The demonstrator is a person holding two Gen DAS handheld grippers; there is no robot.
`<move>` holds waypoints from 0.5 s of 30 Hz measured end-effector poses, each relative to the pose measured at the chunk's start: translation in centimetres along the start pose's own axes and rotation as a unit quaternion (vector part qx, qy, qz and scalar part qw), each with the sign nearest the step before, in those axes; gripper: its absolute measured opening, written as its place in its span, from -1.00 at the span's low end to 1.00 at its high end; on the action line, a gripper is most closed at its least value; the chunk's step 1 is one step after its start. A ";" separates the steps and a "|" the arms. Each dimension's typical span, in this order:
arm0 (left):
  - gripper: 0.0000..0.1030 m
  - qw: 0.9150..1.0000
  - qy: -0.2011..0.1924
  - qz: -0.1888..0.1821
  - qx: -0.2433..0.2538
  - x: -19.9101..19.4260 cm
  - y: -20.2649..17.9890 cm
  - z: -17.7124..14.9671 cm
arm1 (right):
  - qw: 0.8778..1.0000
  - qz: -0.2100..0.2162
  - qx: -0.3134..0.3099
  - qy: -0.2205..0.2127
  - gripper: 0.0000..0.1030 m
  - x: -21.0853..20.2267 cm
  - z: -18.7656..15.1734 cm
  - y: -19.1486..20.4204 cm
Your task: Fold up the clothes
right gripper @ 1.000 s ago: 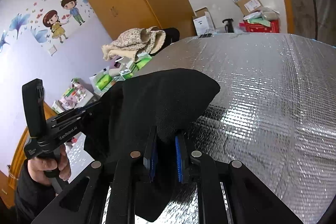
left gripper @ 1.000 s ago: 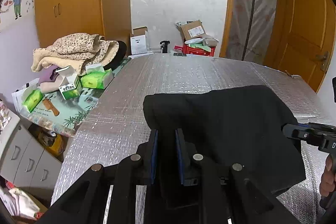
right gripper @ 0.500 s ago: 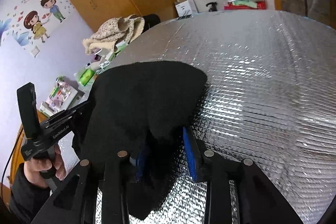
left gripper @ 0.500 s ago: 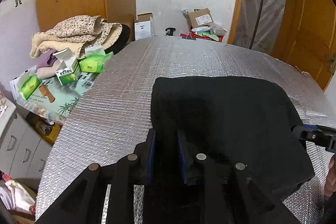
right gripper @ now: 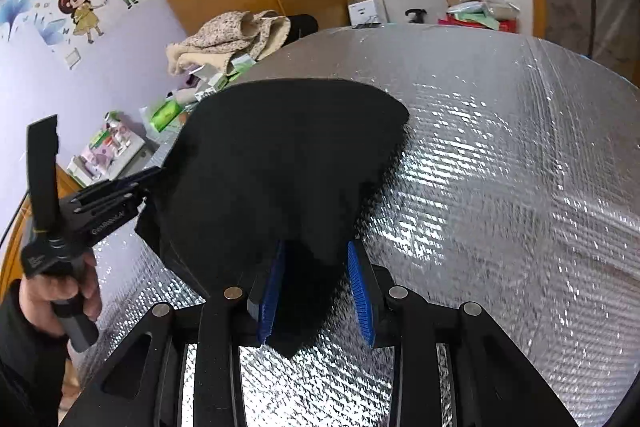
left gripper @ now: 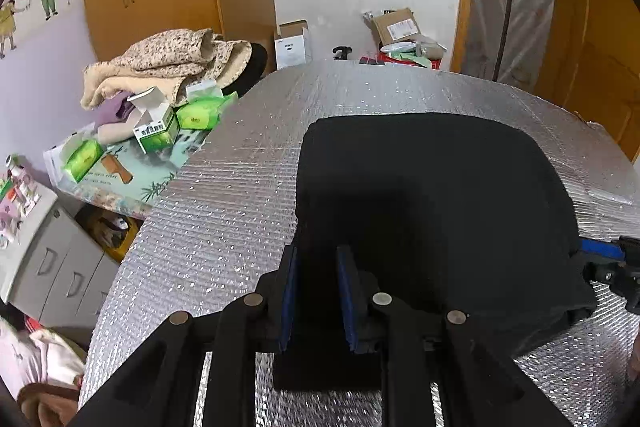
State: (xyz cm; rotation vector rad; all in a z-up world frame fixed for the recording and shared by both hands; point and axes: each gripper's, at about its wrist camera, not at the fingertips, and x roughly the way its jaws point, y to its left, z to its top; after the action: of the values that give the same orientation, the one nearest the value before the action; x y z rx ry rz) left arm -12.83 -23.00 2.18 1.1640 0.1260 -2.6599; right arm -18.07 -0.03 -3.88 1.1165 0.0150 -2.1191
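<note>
A black garment, folded, lies flat on the silver quilted mat. My left gripper is at its near left edge. Its jaws are closing, and black cloth fills the gap between the blue pads. The right wrist view shows the same garment and my right gripper at its near corner. These jaws stand wide: a tip of cloth lies between them, and the right pad is clear of it. The left gripper, held by a hand, shows at the garment's far side.
Left of the mat, a side table holds beige floral blankets and green tissue packs, with a grey drawer cabinet below. Cardboard boxes sit past the far edge. Bare mat lies right of the garment.
Both grippers sank and the garment came down flat onto the mat. The right jaws spread apart and let go of the cloth; the left jaws widened slightly.
</note>
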 end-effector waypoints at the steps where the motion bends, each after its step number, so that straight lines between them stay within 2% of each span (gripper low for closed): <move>1: -0.62 1.000 -0.001 -0.003 -0.006 -0.5 0.1 0.0 | 1.000 0.003 0.002 -0.004 -0.35 -0.4 -0.1 0.0; 8: -0.62 0.999 -0.028 -0.017 -0.015 -3.9 -0.3 -0.9 | 0.999 0.012 -0.006 -0.037 -0.35 -3.6 -0.8 0.7; 11: -0.62 1.000 -0.012 -0.016 -0.013 -3.5 -0.5 -2.0 | 0.999 0.014 -0.009 -0.029 -0.35 -3.5 -1.3 1.0; 15: -0.63 0.999 0.012 -0.022 -0.037 -3.9 0.1 -3.9 | 1.000 0.019 0.001 -0.016 -0.35 -3.6 -2.5 0.8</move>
State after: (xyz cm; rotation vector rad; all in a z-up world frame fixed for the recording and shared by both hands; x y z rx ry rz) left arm -7.47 -21.73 2.34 1.1843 0.2544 -2.6551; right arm -14.51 2.35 -2.62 1.0764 -0.0223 -2.1029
